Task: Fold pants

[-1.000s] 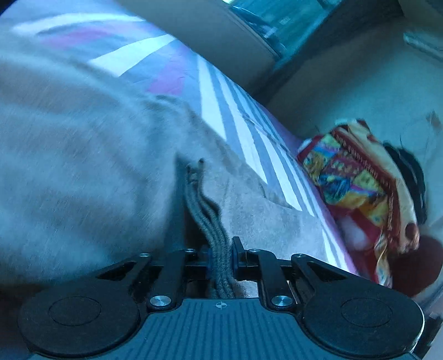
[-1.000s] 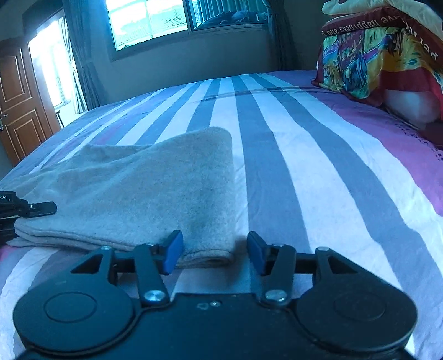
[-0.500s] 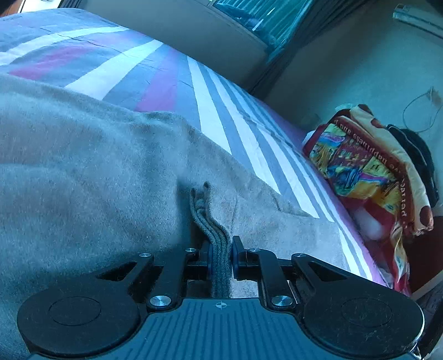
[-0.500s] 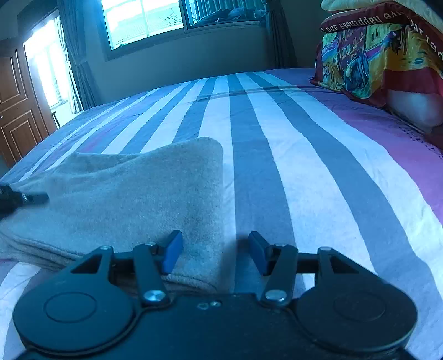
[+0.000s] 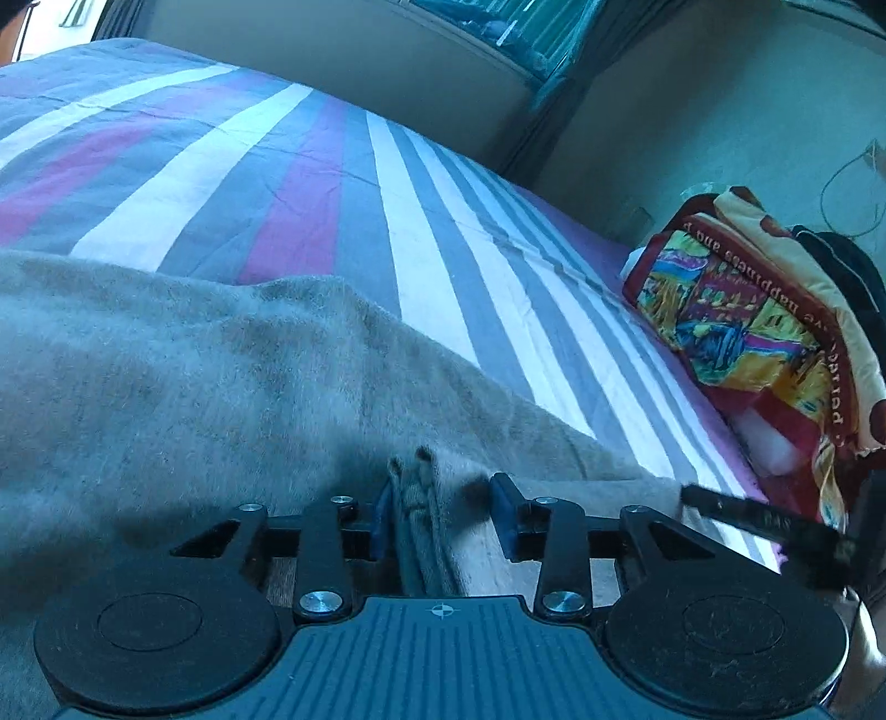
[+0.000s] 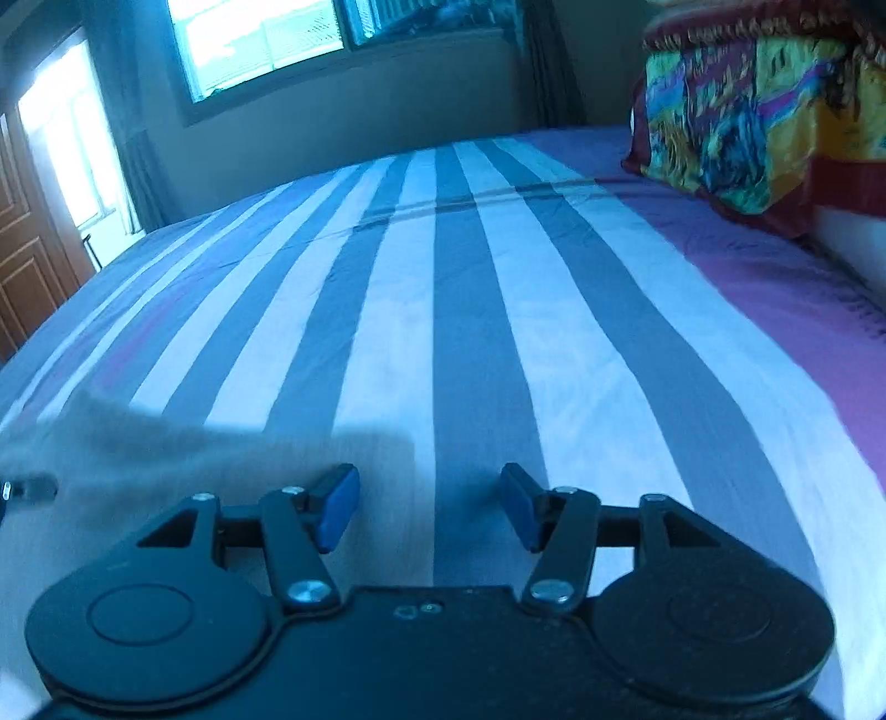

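Note:
The grey-beige folded pants (image 5: 166,399) lie on the striped bed and fill the lower left of the left wrist view. My left gripper (image 5: 440,515) is at their near edge with its jaws opening. The ribbed band edge (image 5: 418,498) stands between the pads, leaning toward the left one, and the right pad is clear of it. My right gripper (image 6: 429,509) hovers over bare sheet with its jaws opening and nothing between them. The pants (image 6: 166,459) sit blurred just left of its left finger. A black tip of the left gripper (image 6: 27,490) shows at the far left.
The striped bedsheet (image 6: 470,332) stretches ahead toward a wall with a window (image 6: 260,39). A stack of colourful folded bedding (image 6: 747,122) sits at the right edge of the bed. A wooden door (image 6: 22,266) stands far left. Part of the right gripper (image 5: 764,520) shows lower right.
The left jaws, earlier clamped on the band, have parted. The right gripper has slid right, off the pants' folded edge onto bare sheet, and its jaws have widened.

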A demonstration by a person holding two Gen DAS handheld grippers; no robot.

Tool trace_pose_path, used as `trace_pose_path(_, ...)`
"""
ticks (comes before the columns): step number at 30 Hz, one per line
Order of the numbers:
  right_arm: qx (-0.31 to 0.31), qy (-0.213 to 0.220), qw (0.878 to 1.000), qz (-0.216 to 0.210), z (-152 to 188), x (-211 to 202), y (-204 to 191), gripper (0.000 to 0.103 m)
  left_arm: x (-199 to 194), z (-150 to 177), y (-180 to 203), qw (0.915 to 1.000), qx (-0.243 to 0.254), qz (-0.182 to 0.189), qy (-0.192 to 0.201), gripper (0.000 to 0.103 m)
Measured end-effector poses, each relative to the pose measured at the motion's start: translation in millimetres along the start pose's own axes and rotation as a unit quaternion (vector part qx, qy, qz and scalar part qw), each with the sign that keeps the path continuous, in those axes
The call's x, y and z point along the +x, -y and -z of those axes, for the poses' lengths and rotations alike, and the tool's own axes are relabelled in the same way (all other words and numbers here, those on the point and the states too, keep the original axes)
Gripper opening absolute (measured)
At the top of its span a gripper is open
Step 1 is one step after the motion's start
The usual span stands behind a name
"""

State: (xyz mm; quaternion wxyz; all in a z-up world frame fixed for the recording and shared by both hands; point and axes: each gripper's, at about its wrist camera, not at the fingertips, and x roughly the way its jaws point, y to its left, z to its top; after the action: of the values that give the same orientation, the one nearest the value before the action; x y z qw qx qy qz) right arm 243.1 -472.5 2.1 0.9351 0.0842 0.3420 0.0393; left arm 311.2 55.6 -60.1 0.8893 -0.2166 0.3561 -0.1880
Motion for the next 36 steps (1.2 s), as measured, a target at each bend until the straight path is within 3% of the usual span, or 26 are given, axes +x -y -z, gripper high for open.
trace_pose_path(4,-0.009,-0.012,1.000,0.004,-4,21,0,0.066,6,3,0,0.9999,0.012,-0.007,-0.002,0.037)
trace_pose_path(10,-0.019,-0.009,1.000,0.005,5,9,0,0.065,-6,4,4,0.9999,0.008,-0.006,0.001,0.037)
trace_pose_path(15,-0.022,0.046,0.998,-0.049,8,-37,-11,0.040,-27,8,17,0.9982,0.039,-0.027,0.036,0.040)
trace_pose_path(16,-0.040,0.051,0.996,-0.061,10,-40,-19,0.030,-27,7,18,0.9980,0.038,-0.033,0.037,0.040)
trace_pose_path(19,-0.080,0.038,0.994,-0.059,10,-31,-39,0.029,-15,-1,21,0.9972,0.045,-0.058,0.010,0.040)
trace_pose_path(24,-0.081,-0.013,0.996,-0.032,10,3,-41,0.026,-6,-5,20,0.9970,0.041,-0.064,-0.015,0.040)
trace_pose_path(30,-0.105,-0.030,0.994,-0.027,26,-17,-45,0.027,-22,12,37,0.9930,0.073,-0.090,-0.022,0.040)
trace_pose_path(36,-0.104,-0.022,0.994,-0.030,37,-45,-46,0.028,-51,28,46,0.9942,0.079,-0.071,-0.011,0.041)
